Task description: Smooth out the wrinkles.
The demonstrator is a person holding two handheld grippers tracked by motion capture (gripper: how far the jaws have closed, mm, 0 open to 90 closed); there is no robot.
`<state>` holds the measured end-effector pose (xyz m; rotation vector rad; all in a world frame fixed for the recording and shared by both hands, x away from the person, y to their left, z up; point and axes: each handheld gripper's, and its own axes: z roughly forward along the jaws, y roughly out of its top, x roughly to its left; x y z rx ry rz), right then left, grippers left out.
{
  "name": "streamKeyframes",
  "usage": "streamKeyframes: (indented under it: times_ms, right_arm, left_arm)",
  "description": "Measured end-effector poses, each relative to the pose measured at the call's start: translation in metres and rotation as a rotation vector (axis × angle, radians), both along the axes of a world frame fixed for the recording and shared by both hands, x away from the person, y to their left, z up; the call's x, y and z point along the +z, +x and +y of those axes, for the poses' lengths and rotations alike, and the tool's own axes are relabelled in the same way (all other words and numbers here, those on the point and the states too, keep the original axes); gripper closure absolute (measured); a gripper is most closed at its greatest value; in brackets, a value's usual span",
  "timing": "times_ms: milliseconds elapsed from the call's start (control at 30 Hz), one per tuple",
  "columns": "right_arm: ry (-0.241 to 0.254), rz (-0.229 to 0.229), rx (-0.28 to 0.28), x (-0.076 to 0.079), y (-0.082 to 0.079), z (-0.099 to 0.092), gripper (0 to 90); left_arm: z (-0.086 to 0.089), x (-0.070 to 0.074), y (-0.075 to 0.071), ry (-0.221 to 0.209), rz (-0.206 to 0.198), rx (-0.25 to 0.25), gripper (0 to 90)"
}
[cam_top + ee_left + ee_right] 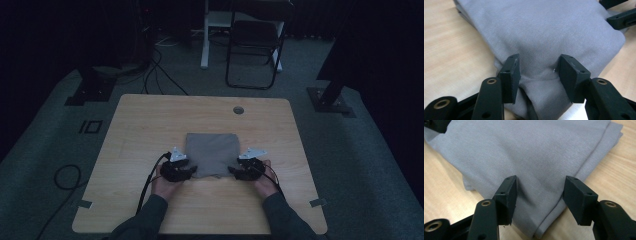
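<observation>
- A folded grey cloth [212,154] is seen lying flat near the middle of the surface [150,125], toward its near edge, as a roughly square stack.
- The left claw [186,173] is set at the cloth's 7 o'clock corner and the right claw [234,170] at its 5 o'clock corner, each held in one of the person's hands.
- In the left gripper view, the left claw [537,72] is stood half wide, its jaws straddling the corner; the fabric is bunched into a soft ridge between the pads, but a firm pinch cannot be confirmed.
- In the right gripper view, the right claw [539,195] is also stood half wide about the cloth's pointed corner [541,230]; the pads appear to be clear of the fabric.
- The step in hand is judged to be the taking of both near corners, in readiness for a fold or a lift.
- The next move is judged to call for both pairs of jaws to be closed on all layers of the corners at once, so that no layer is left behind.
- The cloth is a fine, matte weave, soft and limp, with layered edges shown at its side [616,132].
- The surface is a pale wood laminate, smooth, with rounded corners and a cable hole [238,110] at 12 o'clock.
</observation>
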<state>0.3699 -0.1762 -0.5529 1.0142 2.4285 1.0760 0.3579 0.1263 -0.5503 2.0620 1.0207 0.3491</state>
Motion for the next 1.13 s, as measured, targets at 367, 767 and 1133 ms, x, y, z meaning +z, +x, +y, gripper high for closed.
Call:
streamKeyframes:
  times_ms: [367, 767, 1133]
  right_arm:
    - [0.000, -0.002, -0.046, 0.000, 0.035, 0.007, 44.8]
    - [0.069, -0.030, -0.170, 0.016, 0.026, -0.031, 34.7]
    - [0.158, -0.055, -0.304, 0.029, 0.016, -0.088, 34.4]
  left_arm:
    - [0.000, 0.000, 0.032, -0.005, -0.013, 0.072, 50.2]
    - [0.057, 0.025, 0.023, -0.018, -0.097, 0.192, 46.0]
    - [0.120, 0.038, 0.018, -0.055, -0.148, 0.372, 45.2]
